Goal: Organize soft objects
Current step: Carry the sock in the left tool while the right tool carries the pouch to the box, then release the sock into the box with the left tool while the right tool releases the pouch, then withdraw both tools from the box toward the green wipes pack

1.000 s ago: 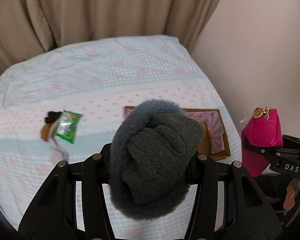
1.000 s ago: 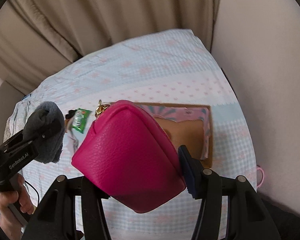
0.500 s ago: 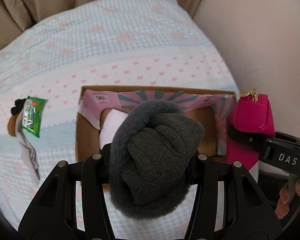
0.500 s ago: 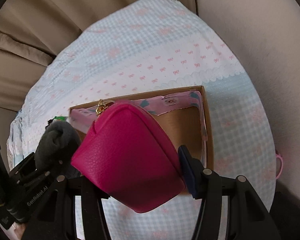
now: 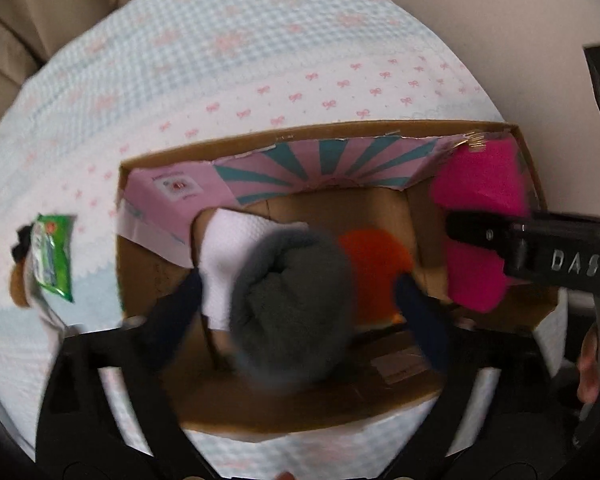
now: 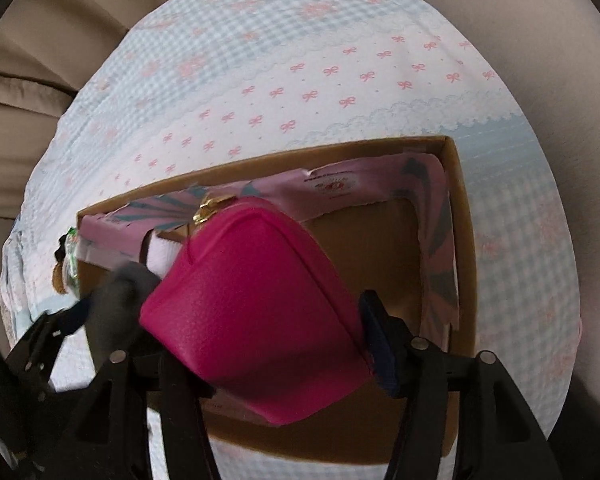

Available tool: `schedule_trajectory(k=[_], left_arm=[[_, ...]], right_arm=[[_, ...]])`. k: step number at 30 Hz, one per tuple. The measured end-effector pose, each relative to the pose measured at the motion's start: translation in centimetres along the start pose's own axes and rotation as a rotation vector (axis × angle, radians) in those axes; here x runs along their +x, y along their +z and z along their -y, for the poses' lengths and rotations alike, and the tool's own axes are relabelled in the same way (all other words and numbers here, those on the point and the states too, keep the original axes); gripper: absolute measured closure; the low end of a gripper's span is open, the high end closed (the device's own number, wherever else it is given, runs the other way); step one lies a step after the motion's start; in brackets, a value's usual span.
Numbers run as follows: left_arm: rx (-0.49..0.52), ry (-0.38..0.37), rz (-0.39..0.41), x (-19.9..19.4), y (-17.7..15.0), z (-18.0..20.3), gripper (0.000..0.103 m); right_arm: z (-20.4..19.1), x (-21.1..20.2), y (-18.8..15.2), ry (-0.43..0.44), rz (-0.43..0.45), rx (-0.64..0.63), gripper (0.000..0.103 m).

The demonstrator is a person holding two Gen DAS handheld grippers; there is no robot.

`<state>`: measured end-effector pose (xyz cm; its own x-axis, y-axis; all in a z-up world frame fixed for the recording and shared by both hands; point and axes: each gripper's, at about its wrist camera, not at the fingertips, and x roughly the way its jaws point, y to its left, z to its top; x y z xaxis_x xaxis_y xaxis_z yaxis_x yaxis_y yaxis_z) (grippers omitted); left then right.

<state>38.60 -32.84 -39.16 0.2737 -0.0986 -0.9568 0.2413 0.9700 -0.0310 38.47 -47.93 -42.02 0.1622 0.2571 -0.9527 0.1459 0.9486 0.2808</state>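
Observation:
A cardboard box with a pink and teal lining stands on the bed. In the left wrist view my left gripper has its fingers spread apart, and the rolled grey fuzzy sock lies between them over the box, blurred. A white cloth and an orange soft thing lie inside the box. My right gripper is shut on the pink pouch and holds it over the box's right part; the pouch also shows in the left wrist view.
A green snack packet and a small brown and black thing lie on the bedsheet left of the box. Beige curtains hang behind the bed. A plain wall runs along the right side.
Both grippers moved forward and down over the box. The left gripper's fingers opened wide around the grey sock. The pink pouch dropped lower into the box's right end.

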Motion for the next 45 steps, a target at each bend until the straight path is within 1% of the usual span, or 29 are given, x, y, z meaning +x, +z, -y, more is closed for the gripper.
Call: schedule_trajectory(k=[1, 2, 3, 6, 11, 14, 18, 21, 24, 27, 30, 35, 37, 40, 45], left_arm=[[0.001, 0.003, -0.001, 0.0, 0.0, -0.1, 0.000], [-0.003, -0.001, -0.010, 0.1, -0.1, -0.3, 0.000], [-0.011, -0.009, -0.020, 0.2, -0.2, -0.6, 0.000], [-0.044, -0.023, -0.024, 0.0, -0.3, -1.4, 0.000], [-0.077, -0.037, -0.025, -0.6, -0.2, -1.8, 0.000], [-0.072, -0.039, -0.021, -0.9, 0.0, -1.5, 0.000], [-0.068, -0.040, -0.005, -1.8, 0.1, -1.1, 0.000], [-0.059, -0.048, 0.005, -2.6, 0.1, -0.8, 0.000], [-0.029, -0.030, 0.017, -4.0, 0.1, -0.6, 0.000], [-0.018, -0.013, 0.040, -5.4, -0.4, -1.0, 0.000], [-0.047, -0.016, 0.060, -7.1, -0.9, -1.9, 0.000], [-0.076, -0.014, 0.131, -10.9, -1.5, -2.8, 0.000], [-0.083, -0.014, 0.163, -12.6, -1.7, -3.1, 0.000], [-0.094, -0.017, 0.201, -14.8, -2.2, -3.7, 0.000], [-0.158, -0.040, 0.263, -18.6, -4.5, -6.4, 0.000]], right_arm=[[0.0, 0.0, 0.1, 0.005, 0.004, 0.003, 0.028], [0.0, -0.1, 0.3, 0.014, 0.011, 0.006, 0.007], [0.0, -0.4, 0.4, 0.026, 0.028, 0.007, 0.000], [-0.2, -0.9, 0.3, 0.027, 0.067, -0.015, 0.000], [-0.4, -0.8, 0.3, 0.033, 0.058, -0.026, 0.000], [-0.4, -1.2, 0.1, 0.045, 0.059, -0.029, 0.000], [-1.0, -1.9, -0.2, 0.032, 0.071, -0.054, 0.000], [-1.1, -2.3, -0.5, 0.047, 0.077, -0.058, 0.000], [-1.2, -3.1, -1.1, 0.059, 0.097, -0.055, 0.000], [-1.7, -4.4, -1.8, 0.028, 0.128, -0.077, 0.000], [-2.3, -6.0, -2.7, -0.020, 0.154, -0.094, 0.000], [-3.5, -8.9, -4.2, -0.051, 0.223, -0.142, 0.000], [-4.1, -10.2, -4.8, -0.061, 0.247, -0.167, 0.000], [-5.2, -12.7, -5.9, -0.037, 0.294, -0.184, 0.000], [-7.6, -17.1, -8.3, -0.071, 0.403, -0.227, 0.000]])
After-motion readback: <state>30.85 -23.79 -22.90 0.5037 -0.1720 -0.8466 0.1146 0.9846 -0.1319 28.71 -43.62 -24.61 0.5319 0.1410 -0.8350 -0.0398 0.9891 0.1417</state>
